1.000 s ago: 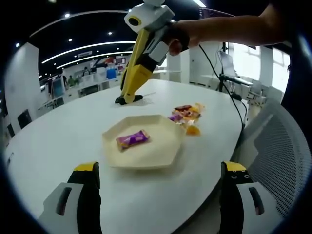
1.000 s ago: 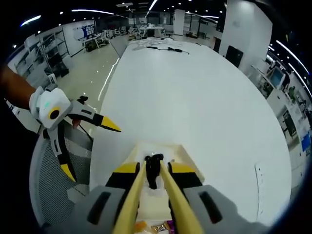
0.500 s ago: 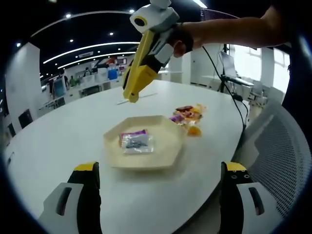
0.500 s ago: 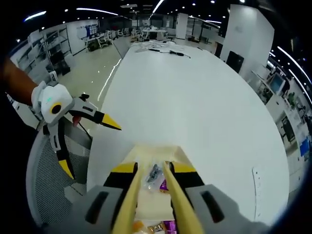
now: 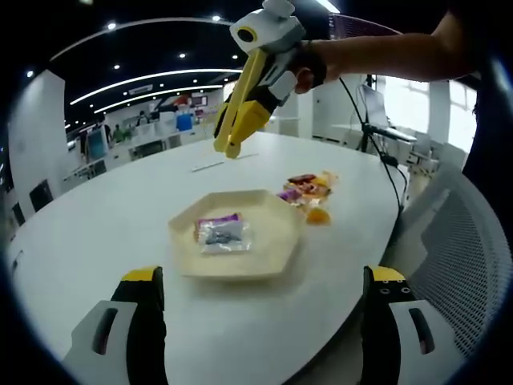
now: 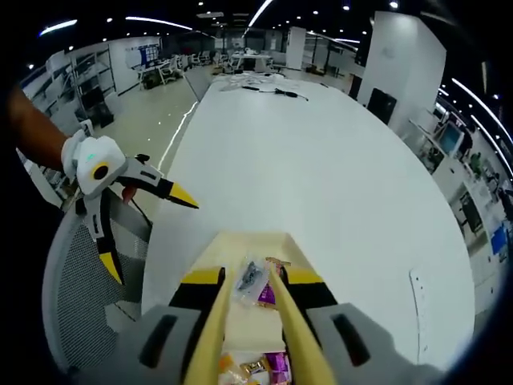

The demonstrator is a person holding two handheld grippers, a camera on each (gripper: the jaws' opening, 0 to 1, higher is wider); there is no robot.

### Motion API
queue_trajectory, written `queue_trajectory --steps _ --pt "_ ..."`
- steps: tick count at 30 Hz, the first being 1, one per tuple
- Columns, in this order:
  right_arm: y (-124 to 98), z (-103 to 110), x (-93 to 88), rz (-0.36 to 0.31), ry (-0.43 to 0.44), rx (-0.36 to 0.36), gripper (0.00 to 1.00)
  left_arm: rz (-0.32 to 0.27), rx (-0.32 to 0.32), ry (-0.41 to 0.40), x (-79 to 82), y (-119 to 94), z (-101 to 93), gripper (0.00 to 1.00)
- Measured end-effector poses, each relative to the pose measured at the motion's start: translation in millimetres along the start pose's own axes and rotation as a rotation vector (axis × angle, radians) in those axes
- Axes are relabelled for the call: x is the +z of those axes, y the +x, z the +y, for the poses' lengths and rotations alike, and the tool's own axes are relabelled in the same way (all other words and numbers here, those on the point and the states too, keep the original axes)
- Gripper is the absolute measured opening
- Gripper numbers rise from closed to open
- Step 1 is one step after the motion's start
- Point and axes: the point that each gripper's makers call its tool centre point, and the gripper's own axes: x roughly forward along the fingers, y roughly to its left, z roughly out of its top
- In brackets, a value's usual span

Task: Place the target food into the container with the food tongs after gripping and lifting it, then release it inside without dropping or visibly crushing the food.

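I'm in a big open office: long white table point(image 6: 321, 176), rows of desks point(image 6: 240, 60), shelving point(image 6: 80, 88), strip ceiling lights point(image 5: 144, 80).

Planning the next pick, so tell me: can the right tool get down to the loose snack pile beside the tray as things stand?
Probably yes. The right tool hangs above the table, tongs empty, and nothing lies between it and the snack pile beside the tray.

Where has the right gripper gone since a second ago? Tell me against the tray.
Yes, it moved. In the left gripper view, the right gripper has lifted up and away from the tray, where the clear packet now lies.
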Motion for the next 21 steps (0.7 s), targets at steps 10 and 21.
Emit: queue_trajectory --steps 10,21 --pt "-30.4 -13.1 -30.5 -0.004 -0.013 -0.042 0.27 0.004 -0.006 0.003 -0.5 1.0 -1.8 0.99" --pt "-60.2 -24.4 -85.8 0.015 0.010 -0.082 0.27 0.020 -0.003 -0.003 -3.3 1.5 -1.2 0.99"
